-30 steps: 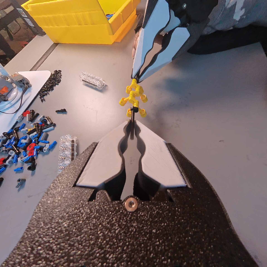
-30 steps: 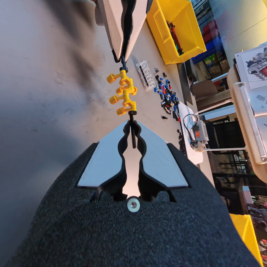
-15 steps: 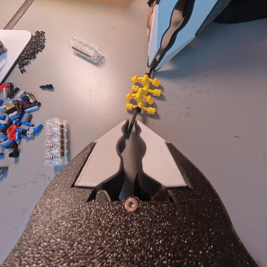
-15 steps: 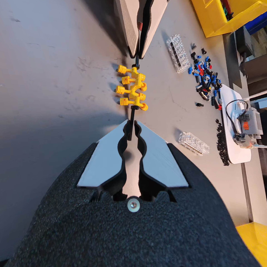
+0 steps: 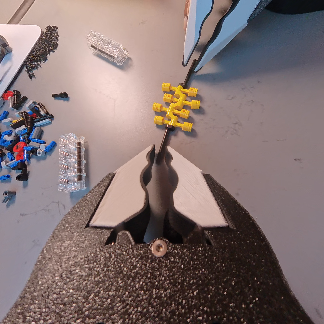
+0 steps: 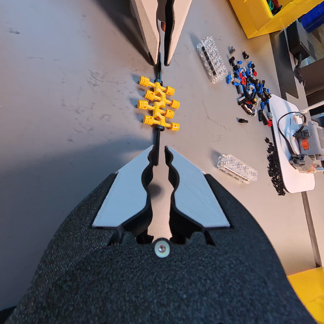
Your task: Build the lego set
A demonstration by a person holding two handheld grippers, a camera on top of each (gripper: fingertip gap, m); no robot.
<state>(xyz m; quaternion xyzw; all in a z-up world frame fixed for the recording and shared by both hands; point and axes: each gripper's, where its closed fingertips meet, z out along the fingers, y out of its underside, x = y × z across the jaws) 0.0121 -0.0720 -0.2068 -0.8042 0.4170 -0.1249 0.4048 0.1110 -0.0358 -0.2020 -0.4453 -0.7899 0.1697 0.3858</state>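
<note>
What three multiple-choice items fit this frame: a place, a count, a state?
1. Where is the yellow piston assembly?
A) in a yellow bin
B) flat on the grey table between the left gripper and right gripper
C) on the white tray
2. How many clear blocks lie on the table?
A) one
B) two
C) four
3. The left gripper is:
A) open
B) shut on a blue pin
C) out of view
1 B, its black axle ends sit at each gripper's tips; 2 B, one beside the parts pile, one farther off; 3 A, a gap shows beside the axle.
</note>
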